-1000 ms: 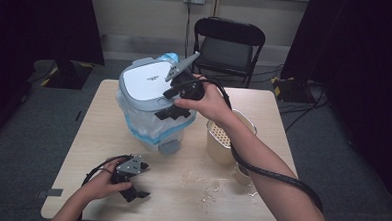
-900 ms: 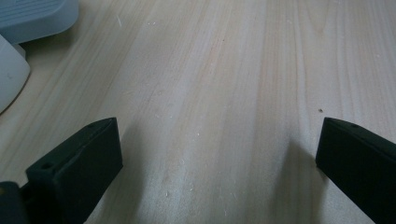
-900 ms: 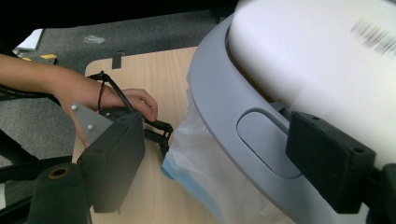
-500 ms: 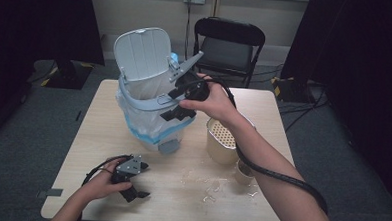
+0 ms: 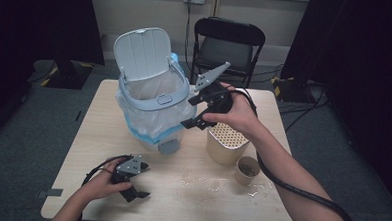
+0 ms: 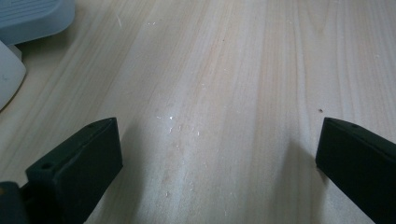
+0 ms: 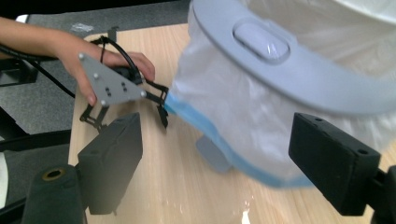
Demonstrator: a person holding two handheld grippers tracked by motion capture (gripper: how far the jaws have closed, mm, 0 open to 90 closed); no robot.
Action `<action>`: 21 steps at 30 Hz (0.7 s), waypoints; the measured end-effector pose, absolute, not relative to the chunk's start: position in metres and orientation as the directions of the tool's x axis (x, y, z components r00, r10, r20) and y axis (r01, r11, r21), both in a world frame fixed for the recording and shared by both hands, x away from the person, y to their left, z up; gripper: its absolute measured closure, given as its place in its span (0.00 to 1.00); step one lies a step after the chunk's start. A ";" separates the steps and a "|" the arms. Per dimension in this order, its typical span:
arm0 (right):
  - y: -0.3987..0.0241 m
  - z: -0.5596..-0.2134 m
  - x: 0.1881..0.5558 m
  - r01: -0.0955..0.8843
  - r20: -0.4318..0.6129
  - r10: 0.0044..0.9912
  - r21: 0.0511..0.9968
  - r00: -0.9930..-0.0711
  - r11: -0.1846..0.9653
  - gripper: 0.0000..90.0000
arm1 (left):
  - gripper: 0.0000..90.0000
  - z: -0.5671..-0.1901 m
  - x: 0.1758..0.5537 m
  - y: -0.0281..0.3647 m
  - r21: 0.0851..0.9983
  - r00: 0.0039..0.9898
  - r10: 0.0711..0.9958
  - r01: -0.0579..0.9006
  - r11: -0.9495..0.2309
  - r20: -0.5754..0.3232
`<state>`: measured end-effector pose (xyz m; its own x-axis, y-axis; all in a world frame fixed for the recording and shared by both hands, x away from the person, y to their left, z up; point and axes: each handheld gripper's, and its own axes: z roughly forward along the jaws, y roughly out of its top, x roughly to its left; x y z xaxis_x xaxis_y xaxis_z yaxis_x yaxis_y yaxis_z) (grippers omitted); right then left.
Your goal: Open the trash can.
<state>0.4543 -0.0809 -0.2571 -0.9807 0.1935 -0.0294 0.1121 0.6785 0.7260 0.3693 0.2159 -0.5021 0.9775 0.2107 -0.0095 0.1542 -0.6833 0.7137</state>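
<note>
Dark curtains are seen behind the counter, where the open-lidded bin is stood just left of the empty, part-open right tongs, the wide-open left tongs being rested nearby.

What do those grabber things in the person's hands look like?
Each gripper is black, with two blocky black jaws that have small round holes. The left gripper and the right gripper both carry a grey three-cornered plate dotted with screws. Black cables trail from both, and the person's forearms are bare.
</note>
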 end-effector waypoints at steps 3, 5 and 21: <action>-0.094 -0.264 0.452 0.123 -0.025 0.206 0.728 -0.978 0.674 0.19 | 0.00 -0.503 0.369 0.216 0.717 0.977 0.213 0.155 -0.680 -0.009; -0.106 -0.271 0.451 0.140 -0.021 0.226 0.727 -0.974 0.672 0.19 | 0.00 -0.502 0.369 0.216 0.717 0.977 0.213 0.155 -0.680 -0.009; -0.154 -0.295 0.443 0.217 0.026 0.310 0.770 -0.950 0.600 0.20 | 0.00 -0.503 0.369 0.216 0.717 0.977 0.214 0.155 -0.680 -0.008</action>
<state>0.4433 -0.1541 -0.2954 -0.9503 0.3102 0.0263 0.2170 0.5996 0.7703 0.3692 0.2157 -0.5026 0.9768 0.2142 -0.0078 0.1548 -0.6798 0.7169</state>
